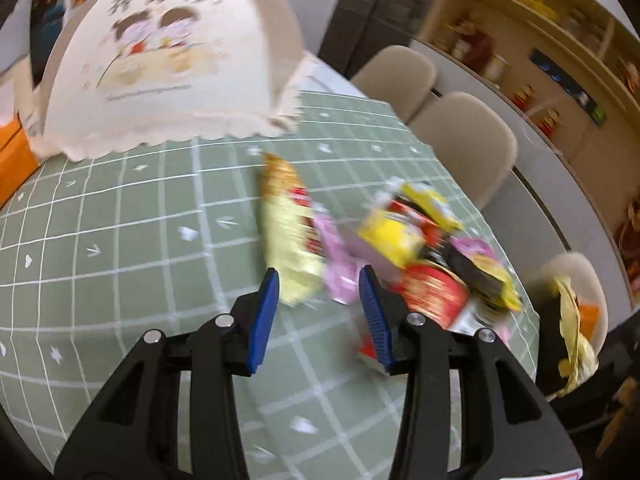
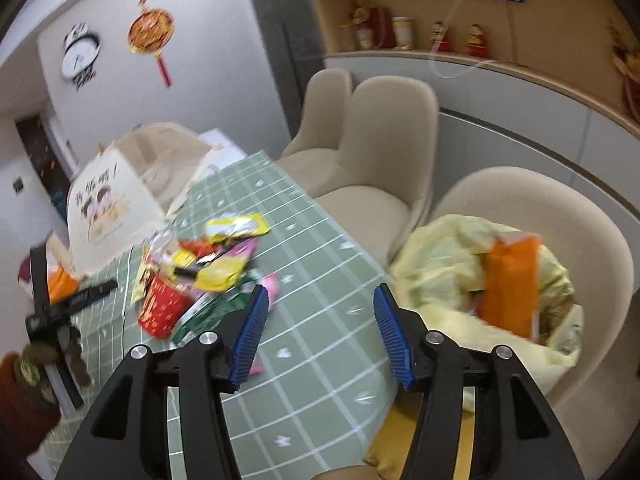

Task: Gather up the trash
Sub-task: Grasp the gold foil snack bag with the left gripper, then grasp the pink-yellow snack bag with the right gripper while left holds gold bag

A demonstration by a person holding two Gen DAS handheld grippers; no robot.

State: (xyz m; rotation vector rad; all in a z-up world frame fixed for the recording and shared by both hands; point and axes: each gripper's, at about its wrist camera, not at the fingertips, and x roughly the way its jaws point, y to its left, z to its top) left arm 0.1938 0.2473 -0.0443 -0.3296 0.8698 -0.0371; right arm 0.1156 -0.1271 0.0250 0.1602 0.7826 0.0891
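A heap of snack wrappers [image 1: 400, 248] lies on the green checked tablecloth [image 1: 120, 240]: a pale yellow packet [image 1: 288, 240], a pink wrapper [image 1: 338, 268], yellow wrappers and a red cup-like pack [image 1: 434, 292]. My left gripper [image 1: 320, 276] is open just short of the heap, and its pads press on nothing. The same heap [image 2: 200, 272] shows in the right wrist view. My right gripper [image 2: 322, 290] stands wide open above the table's edge, holding nothing. To its right, a yellow bag [image 2: 440, 264] sits on a beige chair [image 2: 560, 208] with an orange carton [image 2: 510, 284] in it.
A cream food cover with a cartoon print [image 1: 160, 64] stands at the table's far side. An orange box [image 1: 12, 152] is at the left edge. More beige chairs [image 1: 460, 140] line the table's right side, with a shelf wall [image 2: 480, 60] behind them.
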